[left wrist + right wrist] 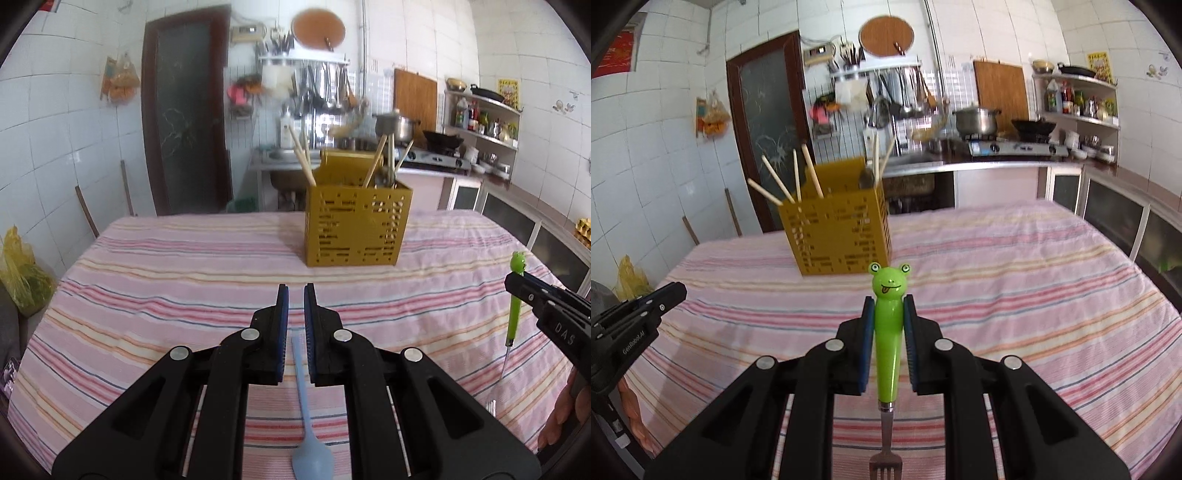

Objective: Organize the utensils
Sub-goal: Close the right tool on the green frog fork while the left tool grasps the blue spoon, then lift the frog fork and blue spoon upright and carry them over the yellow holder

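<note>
A yellow perforated utensil holder (356, 225) stands on the striped tablecloth with chopsticks (304, 158) and metal utensils in it; it also shows in the right wrist view (838, 236). My left gripper (296, 295) is shut on the handle of a light blue spoon (308, 424), bowl hanging toward the camera. My right gripper (889, 304) is shut on a green frog-handled fork (886, 339), tines toward the camera. The right gripper with the fork (514, 306) shows at the right edge of the left wrist view. Both grippers are short of the holder.
The table with the pink striped cloth (184, 280) fills the foreground. Behind it are a sink, a stove with pots (975, 122), shelves and a brown door (184, 118). A yellow bag (22, 280) sits at the left.
</note>
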`<action>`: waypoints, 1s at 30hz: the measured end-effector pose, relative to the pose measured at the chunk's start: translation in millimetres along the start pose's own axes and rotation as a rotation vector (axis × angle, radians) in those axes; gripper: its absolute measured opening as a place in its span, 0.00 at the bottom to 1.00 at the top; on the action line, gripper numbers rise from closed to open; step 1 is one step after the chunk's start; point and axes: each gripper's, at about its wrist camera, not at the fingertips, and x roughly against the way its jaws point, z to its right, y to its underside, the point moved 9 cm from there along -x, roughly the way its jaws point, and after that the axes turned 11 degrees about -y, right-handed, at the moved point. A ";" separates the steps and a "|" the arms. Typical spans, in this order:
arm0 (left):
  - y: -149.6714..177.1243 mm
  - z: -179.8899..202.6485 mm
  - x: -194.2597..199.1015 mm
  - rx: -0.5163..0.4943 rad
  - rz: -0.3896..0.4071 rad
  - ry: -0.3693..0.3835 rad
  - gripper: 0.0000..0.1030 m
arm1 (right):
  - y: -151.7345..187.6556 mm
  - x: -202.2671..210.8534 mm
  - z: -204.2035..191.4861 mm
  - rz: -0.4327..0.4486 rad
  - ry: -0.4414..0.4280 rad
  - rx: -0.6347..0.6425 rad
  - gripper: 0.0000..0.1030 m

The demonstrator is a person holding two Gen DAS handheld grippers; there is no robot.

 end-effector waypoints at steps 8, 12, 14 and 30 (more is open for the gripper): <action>8.2 -3.2 -6.1 0.007 -0.060 0.022 0.07 | -3.1 6.3 -2.9 0.011 0.004 0.023 0.16; 20.1 -8.3 -43.5 0.047 -0.195 0.030 0.14 | 0.0 -8.5 -1.8 -0.041 0.012 0.035 0.16; 31.5 -7.7 -62.0 0.041 -0.267 0.025 0.35 | 1.1 -14.4 -1.9 -0.056 0.019 0.040 0.16; 71.0 16.8 -118.2 -0.051 -0.436 -0.006 0.07 | 11.6 -52.5 6.9 -0.133 0.023 -0.003 0.16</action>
